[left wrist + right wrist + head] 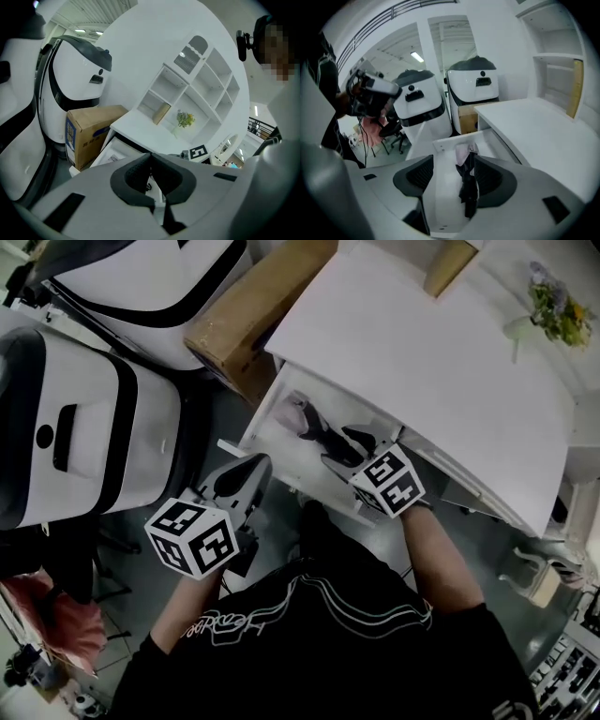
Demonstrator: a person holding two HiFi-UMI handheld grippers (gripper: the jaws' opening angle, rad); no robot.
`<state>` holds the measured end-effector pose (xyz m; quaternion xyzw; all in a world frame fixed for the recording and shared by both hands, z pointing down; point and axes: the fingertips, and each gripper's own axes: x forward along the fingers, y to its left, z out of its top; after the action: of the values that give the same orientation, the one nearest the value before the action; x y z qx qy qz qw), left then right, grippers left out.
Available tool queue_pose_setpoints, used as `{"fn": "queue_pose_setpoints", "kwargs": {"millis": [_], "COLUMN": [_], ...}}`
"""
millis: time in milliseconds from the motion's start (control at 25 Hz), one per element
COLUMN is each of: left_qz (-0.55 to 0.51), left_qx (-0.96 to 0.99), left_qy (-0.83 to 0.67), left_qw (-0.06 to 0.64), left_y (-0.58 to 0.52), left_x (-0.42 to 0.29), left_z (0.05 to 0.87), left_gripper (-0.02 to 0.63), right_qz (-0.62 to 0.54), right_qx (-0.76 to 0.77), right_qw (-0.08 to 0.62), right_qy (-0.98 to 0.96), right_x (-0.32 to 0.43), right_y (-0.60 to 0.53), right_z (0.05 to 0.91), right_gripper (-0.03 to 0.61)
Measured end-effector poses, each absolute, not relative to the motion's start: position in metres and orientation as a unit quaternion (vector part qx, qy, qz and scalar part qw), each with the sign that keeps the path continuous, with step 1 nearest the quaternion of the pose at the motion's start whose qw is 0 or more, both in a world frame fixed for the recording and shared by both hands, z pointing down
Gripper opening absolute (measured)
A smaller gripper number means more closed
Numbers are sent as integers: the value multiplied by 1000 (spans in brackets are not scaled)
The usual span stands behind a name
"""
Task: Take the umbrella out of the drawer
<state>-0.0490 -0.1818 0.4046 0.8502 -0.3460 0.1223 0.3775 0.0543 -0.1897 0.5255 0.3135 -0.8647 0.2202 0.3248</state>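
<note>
A: Starting from the largest thing, where does everything sit?

B: Under the white bench [422, 362] the drawer [274, 444] stands pulled out toward the person; the umbrella [307, 420] lies on its floor, dark and folded, well inside the walls.

A: Which way does it run?

B: Its long axis runs parallel with the bench's front edge, across the drawer's width; in the head view that is upper left to lower right; which end carries the handle I cannot tell.

A: And the nearer gripper?

B: The right gripper [453, 168] by far; it hangs over the drawer, tilted down, looking along that same axis; its jaws are spread wide with the umbrella lying between them, closer to the right-hand pad; neither pad presses on it as far as I can see.

A: So the grasp is lined up?

B: I judge so; the jaws would close across the narrow width rather than the length; what is left is sinking lower and centring slightly toward that nearer pad.

A: The other one?

B: The left gripper [151, 157] sits outside the drawer, off its front corner and apart from the umbrella; its jaws are pressed together with nothing between them.
</note>
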Motion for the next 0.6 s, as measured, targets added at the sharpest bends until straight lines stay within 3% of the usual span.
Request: {"fn": "queue_pose_setpoints", "kwargs": {"millis": [600], "left_qz": [125], "left_qx": [818], "left_qy": [-394], "left_qw": [400], "left_y": [-216], "left_x": [-97], "left_z": [439], "left_gripper": [18], "right_qz": [218], "right_qx": [247], "right_qw": [529], "right_qy": [-782], "right_x": [52], "right_y": [-237], "right_z": [700], "right_gripper": [258]}}
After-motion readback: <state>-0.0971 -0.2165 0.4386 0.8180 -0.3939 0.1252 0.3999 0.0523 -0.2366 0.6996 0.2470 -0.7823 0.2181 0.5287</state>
